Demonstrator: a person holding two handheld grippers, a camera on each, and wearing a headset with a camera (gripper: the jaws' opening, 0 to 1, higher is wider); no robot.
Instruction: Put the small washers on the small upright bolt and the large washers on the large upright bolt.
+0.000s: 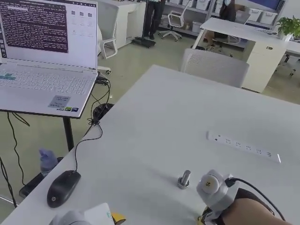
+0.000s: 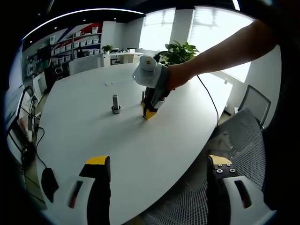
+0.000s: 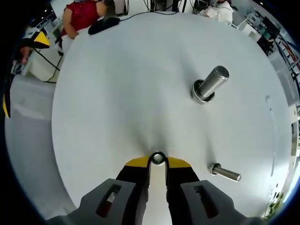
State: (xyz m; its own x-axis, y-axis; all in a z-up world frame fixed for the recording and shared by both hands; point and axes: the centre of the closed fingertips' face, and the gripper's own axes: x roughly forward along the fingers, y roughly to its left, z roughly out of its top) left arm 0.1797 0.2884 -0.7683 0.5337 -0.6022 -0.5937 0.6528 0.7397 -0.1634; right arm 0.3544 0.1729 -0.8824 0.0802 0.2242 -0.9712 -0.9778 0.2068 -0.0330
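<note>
Head view: right gripper (image 1: pixel 204 218) sits at the bottom edge with its tips cut off by the frame, so its grip can't be read here. The hand (image 1: pixel 253 211) behind it is mostly out of frame, with a cable looping over it. Large bolt (image 1: pixel 184 179) stands upright on the white surface (image 1: pixel 164 122), just left of that gripper. Left gripper (image 1: pixel 93 216) is a blurred sliver at the bottom edge. Mouse (image 1: pixel 63 187) lies near the surface's left edge and a power strip (image 1: pixel 243 146) lies farther back on the right. Laptop (image 1: pixel 42 56) is on a separate stand at left, and a chair (image 1: pixel 213 65) is behind the far edge. Left gripper view: own jaws are spread wide with nothing between them, held off the near edge of the surface and above a mesh seat (image 2: pixel 225 140). The right gripper is across the surface, tilted down, with its yellow tips touching the top and an arm reaching in from the right. The large bolt is just beside it. Small bolt (image 2: pixel 143 96) is mostly hidden behind that gripper. Right gripper view: jaws are nearly pressed together, pinching a small washer (image 3: pixel 158 158) between the yellow tips, low at the surface. The small bolt is near, right of the jaws, and the large bolt is farther ahead. There is a ring at the large bolt's base, but I can't tell if it's a washer or the bolt's own head.
</note>
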